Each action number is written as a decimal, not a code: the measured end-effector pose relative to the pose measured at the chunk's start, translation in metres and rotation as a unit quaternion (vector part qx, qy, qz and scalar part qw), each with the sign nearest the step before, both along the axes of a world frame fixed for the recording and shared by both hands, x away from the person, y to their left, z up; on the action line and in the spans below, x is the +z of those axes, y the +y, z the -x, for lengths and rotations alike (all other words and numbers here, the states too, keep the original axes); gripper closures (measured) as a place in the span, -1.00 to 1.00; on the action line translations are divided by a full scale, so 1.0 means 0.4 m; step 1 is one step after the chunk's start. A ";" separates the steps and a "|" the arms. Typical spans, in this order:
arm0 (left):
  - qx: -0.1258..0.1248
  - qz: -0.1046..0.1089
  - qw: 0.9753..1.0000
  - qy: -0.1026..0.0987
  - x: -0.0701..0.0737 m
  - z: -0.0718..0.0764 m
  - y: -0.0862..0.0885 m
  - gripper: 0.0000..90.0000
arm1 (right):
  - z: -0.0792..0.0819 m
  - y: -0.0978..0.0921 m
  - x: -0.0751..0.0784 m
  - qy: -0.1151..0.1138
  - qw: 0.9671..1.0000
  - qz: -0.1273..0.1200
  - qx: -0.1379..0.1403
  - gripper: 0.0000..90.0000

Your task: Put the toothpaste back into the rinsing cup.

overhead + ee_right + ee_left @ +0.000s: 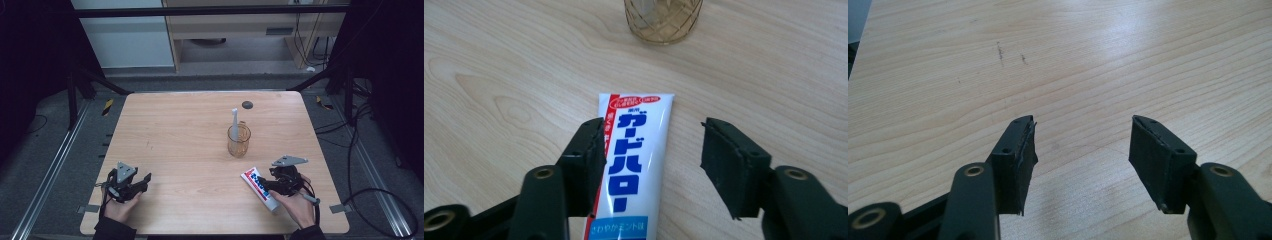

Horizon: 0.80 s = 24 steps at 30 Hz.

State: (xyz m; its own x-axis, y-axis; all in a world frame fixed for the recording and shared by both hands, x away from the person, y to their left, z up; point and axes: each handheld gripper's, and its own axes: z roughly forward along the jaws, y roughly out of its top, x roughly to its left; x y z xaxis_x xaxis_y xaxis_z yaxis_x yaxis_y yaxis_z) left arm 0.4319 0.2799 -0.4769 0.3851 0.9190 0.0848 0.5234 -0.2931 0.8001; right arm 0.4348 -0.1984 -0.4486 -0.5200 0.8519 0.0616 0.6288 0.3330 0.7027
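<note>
Two matte black two-jaw grippers: left gripper (131, 183), right gripper (276, 184). Each topped with a grey three-cornered plate, with brass-ringed pivot holes behind flat, rectangular, slightly frayed jaw pads bearing small screw holes. Thin black cable trailing rearward. Dark sleeves at both wrists.

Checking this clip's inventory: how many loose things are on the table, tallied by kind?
Toothpaste tube: 1, lying flat between the open right gripper jaws
Glass cup: 1, upright
Toothbrush: 1, standing in the cup
Total: 3
The left gripper is open over bare table.
</note>
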 end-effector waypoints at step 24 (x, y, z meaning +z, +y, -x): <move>0.001 -0.003 1.000 0.004 -0.002 -0.004 0.006 -0.09 | 0.000 0.033 -0.019 0.081 0.995 0.060 0.017 -0.37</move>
